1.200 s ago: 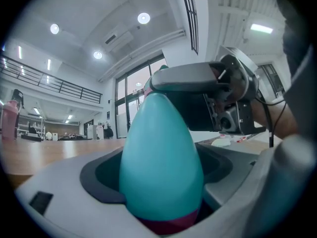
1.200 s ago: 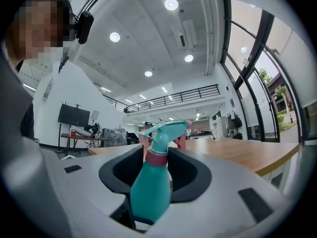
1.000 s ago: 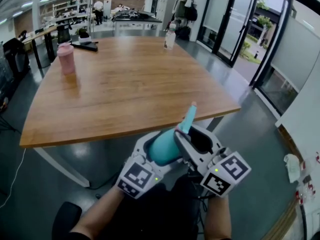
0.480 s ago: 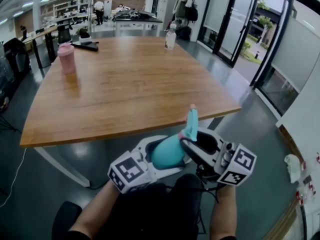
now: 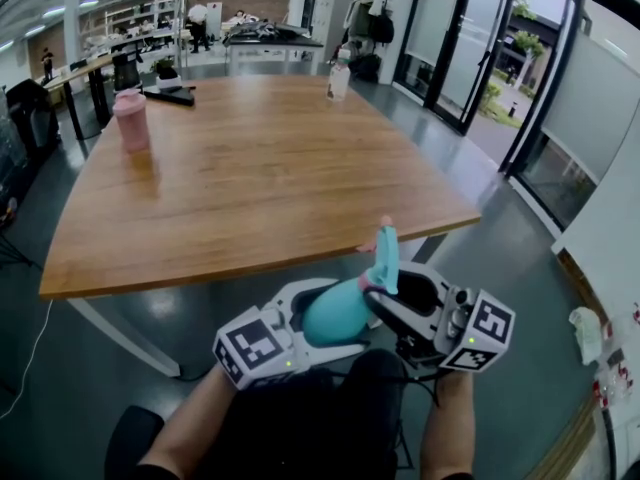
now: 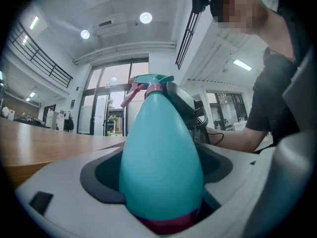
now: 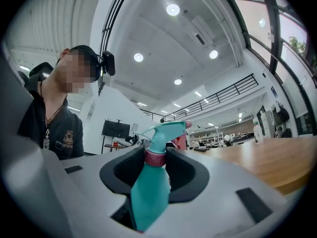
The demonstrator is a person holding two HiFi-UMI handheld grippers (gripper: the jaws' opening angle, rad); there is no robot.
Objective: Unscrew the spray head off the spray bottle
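Left gripper (image 6: pixel 159 182) – jaws clamped round the belly of the teal spray bottle (image 6: pixel 161 148). Right gripper (image 7: pixel 154 175) – jaws fairly wide, pressing the pink collar (image 7: pixel 155 157) beneath the spray head (image 7: pixel 166 129).

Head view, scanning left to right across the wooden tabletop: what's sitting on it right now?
pink tumbler → black object → clear bottle

spray bottle (image 5: pixel 335 316) between left gripper (image 5: pixel 316 302) and right gripper (image 5: pixel 390 294), before table (image 5: pixel 250 183) edge.
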